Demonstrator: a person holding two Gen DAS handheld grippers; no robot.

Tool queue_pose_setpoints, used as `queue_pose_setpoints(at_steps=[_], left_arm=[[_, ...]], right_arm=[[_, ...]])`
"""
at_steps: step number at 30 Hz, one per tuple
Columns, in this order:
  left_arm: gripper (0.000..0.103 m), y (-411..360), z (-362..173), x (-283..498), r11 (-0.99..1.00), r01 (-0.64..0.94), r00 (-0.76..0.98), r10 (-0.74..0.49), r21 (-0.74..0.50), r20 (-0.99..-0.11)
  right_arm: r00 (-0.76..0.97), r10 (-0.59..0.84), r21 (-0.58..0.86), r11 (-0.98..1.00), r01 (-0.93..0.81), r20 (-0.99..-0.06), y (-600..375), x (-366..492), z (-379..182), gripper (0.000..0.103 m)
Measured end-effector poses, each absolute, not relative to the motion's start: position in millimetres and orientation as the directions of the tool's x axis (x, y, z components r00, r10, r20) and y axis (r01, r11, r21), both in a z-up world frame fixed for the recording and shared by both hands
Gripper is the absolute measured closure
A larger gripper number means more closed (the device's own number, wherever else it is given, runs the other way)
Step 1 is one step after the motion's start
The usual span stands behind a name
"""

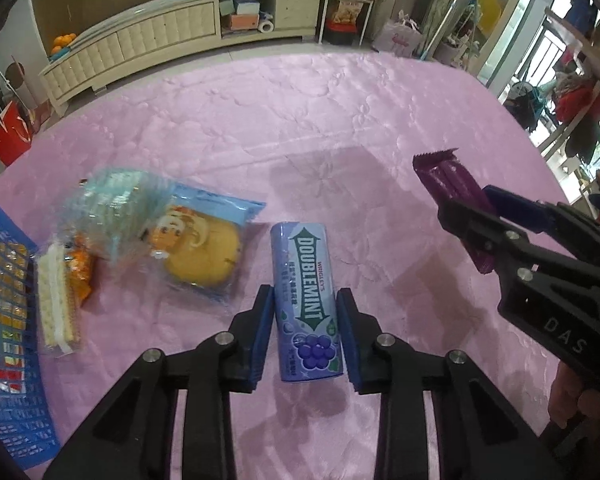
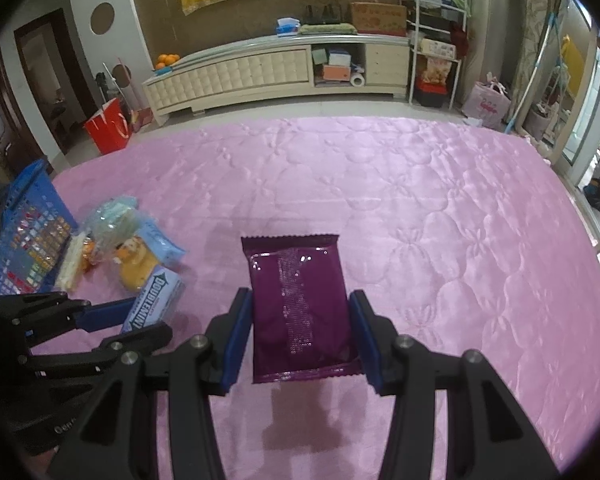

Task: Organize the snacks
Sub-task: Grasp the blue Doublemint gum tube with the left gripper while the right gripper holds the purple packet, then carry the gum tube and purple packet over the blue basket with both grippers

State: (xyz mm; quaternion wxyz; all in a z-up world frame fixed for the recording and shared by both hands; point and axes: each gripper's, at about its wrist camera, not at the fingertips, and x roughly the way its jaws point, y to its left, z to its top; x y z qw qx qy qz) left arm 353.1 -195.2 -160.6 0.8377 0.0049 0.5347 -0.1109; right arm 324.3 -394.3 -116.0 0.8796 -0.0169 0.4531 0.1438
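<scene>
Grippers both grip snacks above the pink quilt [image 2: 420, 200]: left gripper [image 1: 305, 334] pinches the Doublemint gum tube [image 1: 306, 304], right gripper [image 2: 300, 336] pinches a purple snack packet [image 2: 300, 304], blue basket [image 2: 24, 236] far left.

Gum can [image 1: 309, 303]: "WRIGLEY'S DOUBLEMINT"; right gripper [image 1: 466, 216] body: "DAS"; purple packet [image 2: 299, 307] print unreadable

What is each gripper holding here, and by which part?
Left gripper holds the Doublemint gum bottle across its lower body. Right gripper holds the purple snack packet by its two long side edges.
</scene>
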Motion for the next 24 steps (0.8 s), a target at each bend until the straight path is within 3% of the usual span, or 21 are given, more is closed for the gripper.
queue_pose_setpoints(at_steps=[11, 24], left_arm=[[0.074, -157, -134, 317, 0.976, 0.138, 0.447, -0.212, -0.167, -0.869], [0.074, -95, -56, 255, 0.969, 0.179, 0.580, -0.242, -0.168, -0.778]], right_arm=[[0.570, 0.219, 0.044, 0.951, -0.305, -0.792, -363, 295, -95, 0.050], [0.634, 0.271, 0.024, 0.929, -0.370, -0.724, -300, 244, -14, 0.050]])
